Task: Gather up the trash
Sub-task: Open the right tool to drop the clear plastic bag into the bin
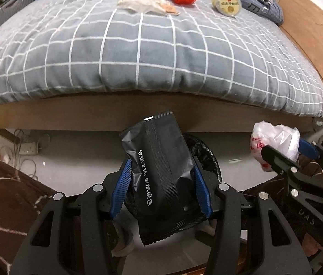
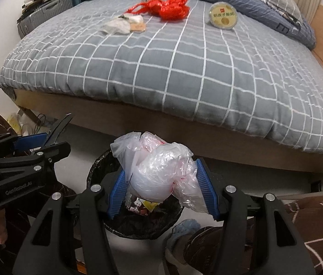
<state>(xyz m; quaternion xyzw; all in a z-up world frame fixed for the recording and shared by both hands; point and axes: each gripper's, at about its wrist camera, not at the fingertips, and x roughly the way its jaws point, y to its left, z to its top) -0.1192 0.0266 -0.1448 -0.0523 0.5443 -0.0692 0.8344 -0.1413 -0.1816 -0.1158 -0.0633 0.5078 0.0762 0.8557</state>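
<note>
Bed: red bag, white wrapper, lidded cup at far end.
Bin: black-lined, on floor, directly beneath both grippers; some wrappers inside.
Black pouch: upright, clamped in left gripper fingers.
Clear bag: bunched, clamped in right gripper fingers.

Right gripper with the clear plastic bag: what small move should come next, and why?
Probably open the right gripper and let the clear plastic bag drop. It is clamped between the blue pads directly above the black-lined trash bin, which already holds wrappers. The left gripper, shut on a black packet, could follow.
</note>
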